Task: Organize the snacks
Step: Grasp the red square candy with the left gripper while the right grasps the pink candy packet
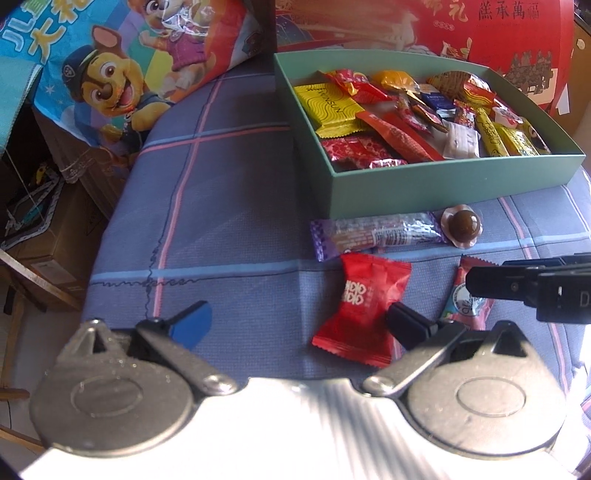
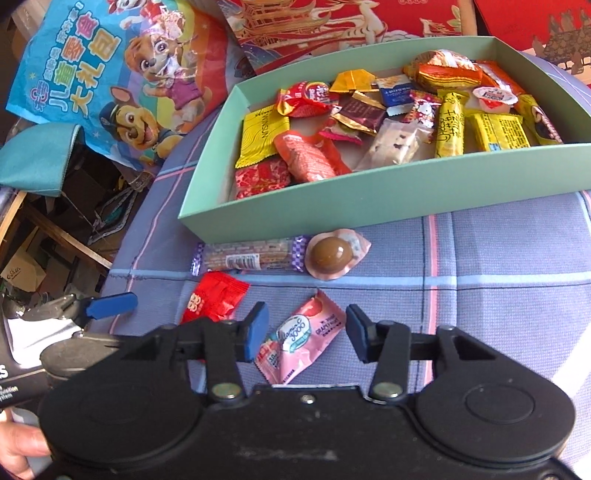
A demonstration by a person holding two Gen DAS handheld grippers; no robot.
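A pale green box (image 1: 443, 181) (image 2: 369, 201) holds several wrapped snacks. In front of it, on the blue checked cloth, lie a purple-ended bar (image 1: 376, 234) (image 2: 251, 255) and a chocolate ball in a pink cup (image 1: 463, 225) (image 2: 332, 254). Nearer lie a red candy (image 1: 362, 310) (image 2: 214, 299) and a pink packet (image 1: 467, 299) (image 2: 303, 343). My left gripper (image 1: 301, 321) is open, with the red candy between its fingers, close to the right one. My right gripper (image 2: 306, 332) straddles the pink packet, and its blue pads do not visibly press on it.
A cartoon-dog snack bag (image 1: 110, 74) (image 2: 110, 85) and a red gift box (image 1: 480, 29) (image 2: 332, 18) stand behind the green box. The cloth's left edge drops to cardboard boxes (image 1: 48, 240) and clutter on the floor. A person's hand (image 2: 18, 450) shows at the lower left.
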